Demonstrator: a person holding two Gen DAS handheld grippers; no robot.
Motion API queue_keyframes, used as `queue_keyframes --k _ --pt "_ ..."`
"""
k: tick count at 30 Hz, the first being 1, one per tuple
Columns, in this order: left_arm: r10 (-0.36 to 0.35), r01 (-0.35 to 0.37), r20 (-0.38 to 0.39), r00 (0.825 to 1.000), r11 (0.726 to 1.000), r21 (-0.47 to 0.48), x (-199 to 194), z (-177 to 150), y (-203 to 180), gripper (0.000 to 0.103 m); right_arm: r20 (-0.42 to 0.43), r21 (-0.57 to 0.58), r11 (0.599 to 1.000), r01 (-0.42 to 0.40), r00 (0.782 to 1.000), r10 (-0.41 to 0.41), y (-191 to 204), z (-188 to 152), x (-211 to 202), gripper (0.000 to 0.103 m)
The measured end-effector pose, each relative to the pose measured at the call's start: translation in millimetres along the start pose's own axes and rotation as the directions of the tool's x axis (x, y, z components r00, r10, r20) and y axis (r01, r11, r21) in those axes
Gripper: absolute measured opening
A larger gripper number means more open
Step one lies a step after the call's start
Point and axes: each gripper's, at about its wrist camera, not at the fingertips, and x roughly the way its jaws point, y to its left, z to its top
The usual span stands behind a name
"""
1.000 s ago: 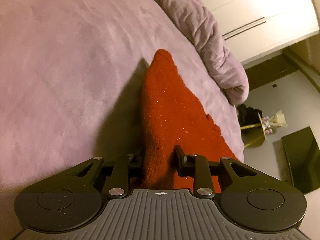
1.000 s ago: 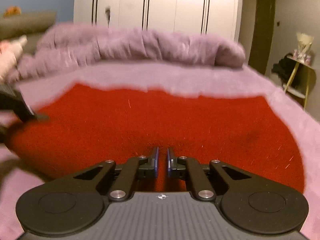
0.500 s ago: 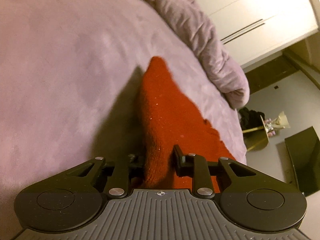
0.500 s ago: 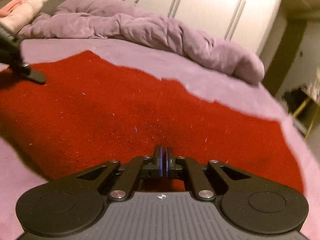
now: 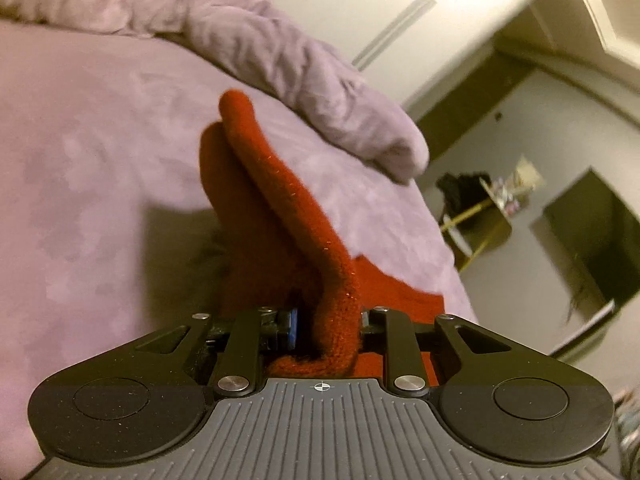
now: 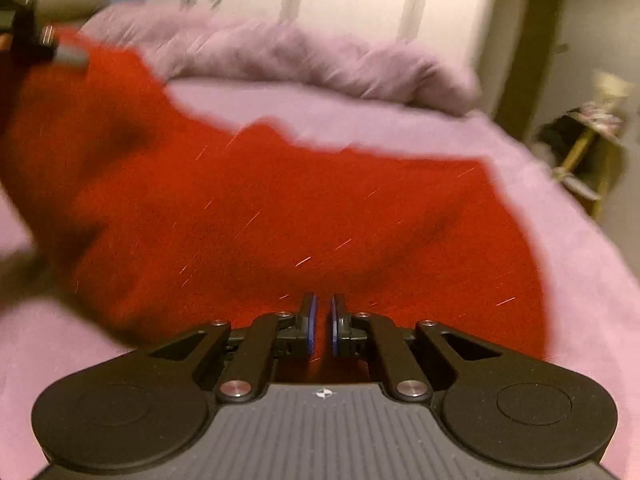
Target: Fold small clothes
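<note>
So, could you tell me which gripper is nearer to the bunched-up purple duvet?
Left. The left gripper, holding up a corner of the red garment, is close to the duvet; the right gripper sits back at the garment's near edge.

We can read no text, label, brand or number in either view. The only sign we see is a small round crosshair mark on each gripper's ribbed grey body, and it carries no lettering.
</note>
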Motion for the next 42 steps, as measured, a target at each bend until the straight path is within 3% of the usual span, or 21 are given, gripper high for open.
queue_keyframes --k 5,12,17,19,21,22,23,27,30,33,36,38,39,41,42 --pt "0.018 -0.013 -0.04 0.999 0.993 0.117 32 -22 -51 0.025 0.029 0.078 0.994 0.076 0.996 -0.079 -34 -6 -27 0.006" --pt "0.008 0.011 -0.128 0.992 0.989 0.147 95 -58 -103 0.025 -0.005 0.119 0.984 0.135 0.991 -0.135 -76 -40 -53 0.007" --pt "0.066 -0.041 -0.149 0.987 0.985 0.166 137 -83 -99 0.027 -0.049 0.114 0.982 0.152 0.988 -0.148 -87 -56 -53 0.007" --pt "0.047 -0.017 -0.144 0.988 0.98 0.197 139 -88 -95 0.029 -0.055 0.108 0.983 0.149 0.988 -0.144 -86 -58 -54 0.009" --pt "0.022 0.012 -0.156 0.988 0.977 0.212 129 -85 -99 0.044 -0.06 0.108 0.985 0.138 0.989 -0.132 -85 -57 -54 0.009" --pt "-0.007 0.043 -0.171 0.985 0.977 0.208 119 -83 -101 0.064 -0.057 0.113 0.984 0.135 0.99 -0.129 -83 -56 -54 0.01" --pt "-0.053 0.086 -0.17 0.984 0.976 0.198 106 -79 -104 0.074 -0.053 0.119 0.984 0.13 0.991 -0.124 -85 -53 -53 0.011" --pt "-0.105 0.122 -0.088 0.991 0.971 0.205 55 -70 -109 0.074 -0.038 0.119 0.986 0.118 0.993 -0.114 -83 -47 -55 0.016" --pt "-0.051 0.049 0.017 0.999 0.992 0.118 24 -59 -82 0.074 -0.005 0.104 0.99 0.093 0.996 -0.093 -78 -37 -60 0.016" --pt "0.092 -0.094 0.098 0.991 0.995 0.025 11 -46 -40 0.072 0.041 0.083 0.995 0.058 0.997 -0.062 -70 -20 -59 0.016" --pt "0.173 -0.17 0.049 0.984 0.984 -0.053 17 -42 -3 0.072 0.095 0.113 0.993 -0.024 0.995 0.014 -64 6 -57 0.016" --pt "0.213 -0.214 -0.012 0.977 0.976 -0.043 27 -41 6 0.073 0.129 0.139 0.986 -0.09 0.989 0.072 -59 24 -53 0.017" --pt "0.232 -0.233 -0.04 0.972 0.972 -0.017 35 -43 7 0.073 0.144 0.15 0.981 -0.126 0.984 0.104 -57 33 -49 0.019" --pt "0.259 -0.258 -0.063 0.964 0.966 0.024 42 -50 7 0.075 0.144 0.172 0.963 -0.208 0.972 0.184 -52 48 -36 0.034" --pt "0.261 -0.259 -0.059 0.964 0.965 0.033 44 -53 7 0.076 0.121 0.181 0.951 -0.252 0.965 0.233 -49 52 -26 0.049"
